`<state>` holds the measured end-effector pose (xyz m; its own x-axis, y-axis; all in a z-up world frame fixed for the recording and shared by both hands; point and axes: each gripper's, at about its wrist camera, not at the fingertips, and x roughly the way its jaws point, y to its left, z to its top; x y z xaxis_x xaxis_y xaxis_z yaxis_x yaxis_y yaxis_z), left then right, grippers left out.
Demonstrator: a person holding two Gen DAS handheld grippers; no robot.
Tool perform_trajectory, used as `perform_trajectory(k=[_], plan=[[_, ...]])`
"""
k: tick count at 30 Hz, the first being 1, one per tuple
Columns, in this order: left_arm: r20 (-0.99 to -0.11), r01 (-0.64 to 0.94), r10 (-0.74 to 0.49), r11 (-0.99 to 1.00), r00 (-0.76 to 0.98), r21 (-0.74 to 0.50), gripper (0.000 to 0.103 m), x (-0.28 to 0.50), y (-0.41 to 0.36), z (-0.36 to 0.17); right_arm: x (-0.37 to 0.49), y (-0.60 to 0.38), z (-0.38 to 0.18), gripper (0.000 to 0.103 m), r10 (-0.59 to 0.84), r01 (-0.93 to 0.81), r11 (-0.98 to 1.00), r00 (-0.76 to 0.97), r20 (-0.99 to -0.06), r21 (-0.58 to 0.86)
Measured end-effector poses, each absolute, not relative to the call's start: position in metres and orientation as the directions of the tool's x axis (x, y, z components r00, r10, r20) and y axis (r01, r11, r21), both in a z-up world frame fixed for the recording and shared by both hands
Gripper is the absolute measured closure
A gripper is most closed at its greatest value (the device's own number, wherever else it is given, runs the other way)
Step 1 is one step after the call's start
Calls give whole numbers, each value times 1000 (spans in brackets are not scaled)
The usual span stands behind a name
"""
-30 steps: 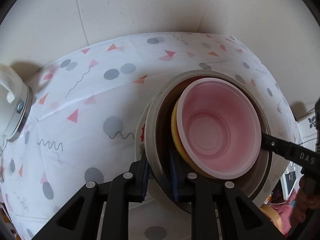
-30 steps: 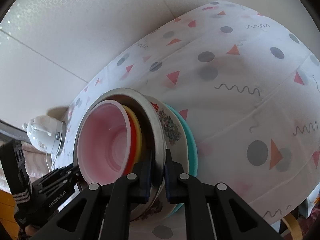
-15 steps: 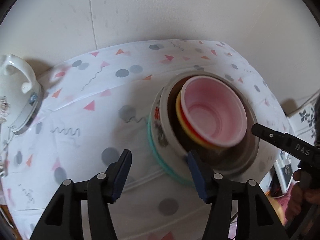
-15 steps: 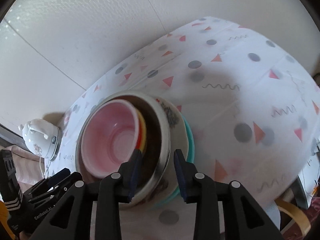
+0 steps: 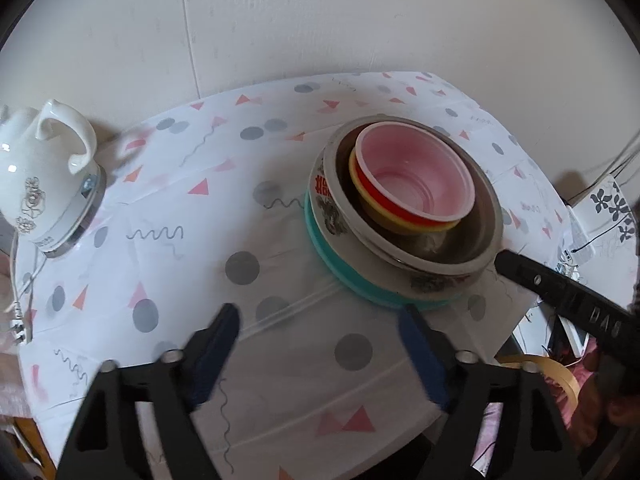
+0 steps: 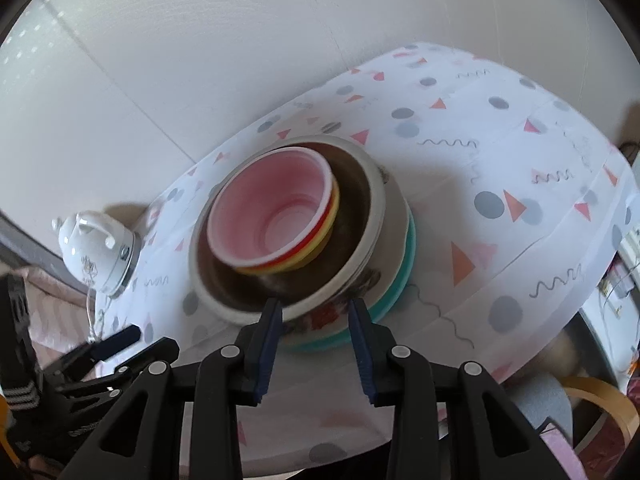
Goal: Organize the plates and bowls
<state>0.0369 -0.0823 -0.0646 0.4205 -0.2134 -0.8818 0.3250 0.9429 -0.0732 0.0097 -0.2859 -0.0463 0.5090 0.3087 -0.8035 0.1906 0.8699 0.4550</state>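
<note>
Kettle (image 5: 44, 184) is sitting at desk's (image 5: 180, 264) left edge. Left gripper (image 5: 320, 344) is hovering with jaws released, empty; stack (image 5: 404, 216) is lying ahead and right of it, apart. Stack is resting right of desk's centre: pink bowl (image 5: 416, 176) nesting in yellow, steel, patterned bowls on teal plate (image 5: 344, 272). Right gripper (image 6: 314, 320) is nearer, jaws parted, bracketing stack's near rim.

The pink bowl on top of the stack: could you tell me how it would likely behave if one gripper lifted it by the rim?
The pink bowl looks thin and translucent, so it is probably light and may flex under a pinch. Its surface looks smooth, so it might slip. It nests loosely in the yellow bowl, so it should lift free, though the red bowl beneath might cling.
</note>
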Motion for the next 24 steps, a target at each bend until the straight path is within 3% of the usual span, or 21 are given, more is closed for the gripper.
perform_trajectory(k=[5,8,13,24], plan=[[-867,325,-198,945,456,-45,4,23,-80,-57,-11,-264,-40,62,251,130,919,535,-807,372],[-862,298,-207,952,462,-69,4,17,-72,-56,-22,-253,-38,60,215,109,941,541,-813,322],[-863,242,-144,970,484,-26,2,9,-61,-55,-37,-248,-41,39,187,136,943,536,-823,302],[-816,206,-62,976,575,71,2,-11,-58,-44,-53,-243,-32,38,143,150,951,558,-818,269]])
